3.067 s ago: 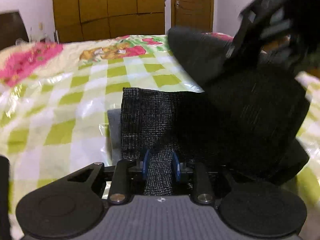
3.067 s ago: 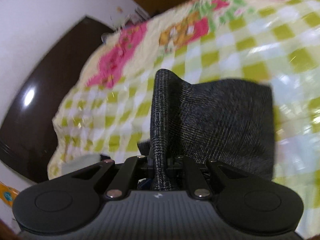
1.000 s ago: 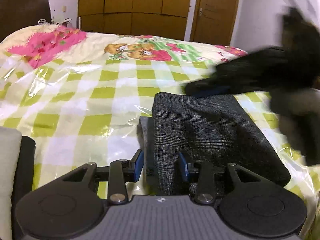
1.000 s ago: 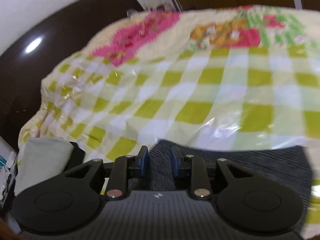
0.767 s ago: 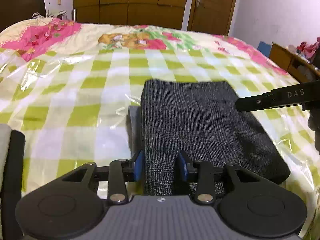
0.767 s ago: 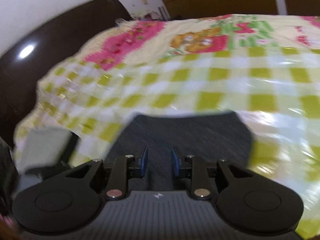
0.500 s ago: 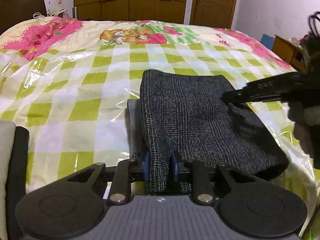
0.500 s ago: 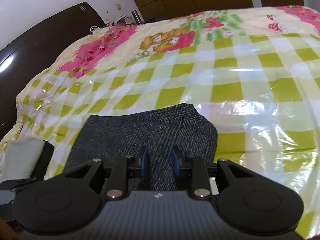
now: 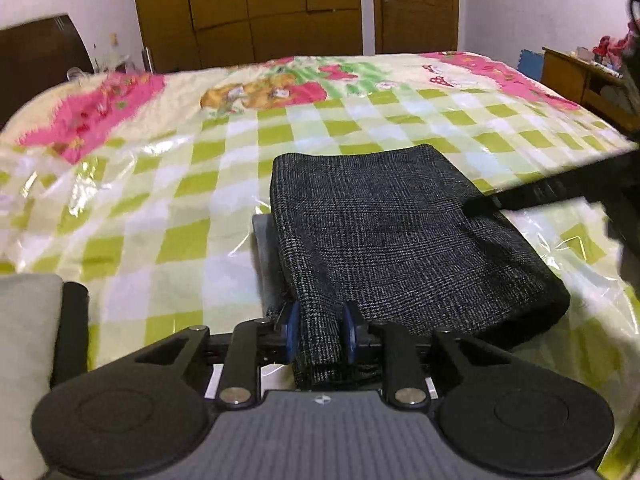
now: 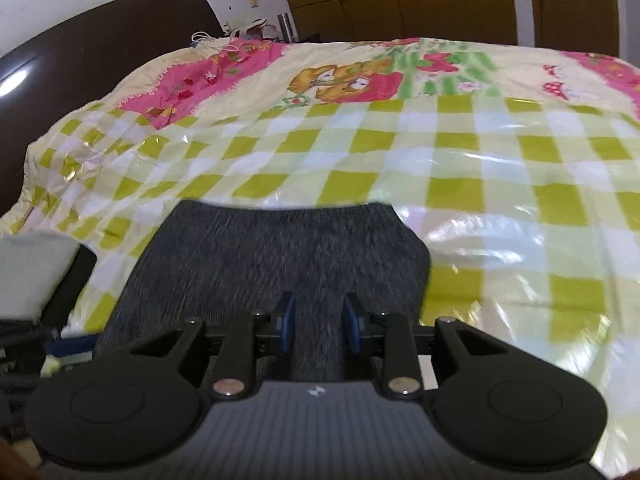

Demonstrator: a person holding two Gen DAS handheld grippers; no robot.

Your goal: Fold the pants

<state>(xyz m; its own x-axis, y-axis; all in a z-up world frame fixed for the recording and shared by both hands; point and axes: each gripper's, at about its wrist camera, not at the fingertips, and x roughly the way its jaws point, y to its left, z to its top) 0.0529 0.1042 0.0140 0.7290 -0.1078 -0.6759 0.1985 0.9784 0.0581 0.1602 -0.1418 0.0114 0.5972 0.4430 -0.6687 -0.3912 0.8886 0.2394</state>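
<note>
The dark grey checked pants lie folded into a compact rectangle on the bed. My left gripper is shut on the near left corner of the pants, with the cloth pinched between its blue pads. In the left wrist view the right gripper's black finger rests on the right edge of the pants. In the right wrist view the pants fill the foreground. My right gripper hovers over them with its pads apart, and no cloth is pinched.
The bed has a green-and-white checked cover under shiny plastic. A brown wardrobe and door stand behind. A dark headboard is at the left. A wooden side table is at the right.
Three seconds ago both grippers held the pants lifted. The right one let go and moved to the right edge. The left gripper opened, then shut on the near corner again.
</note>
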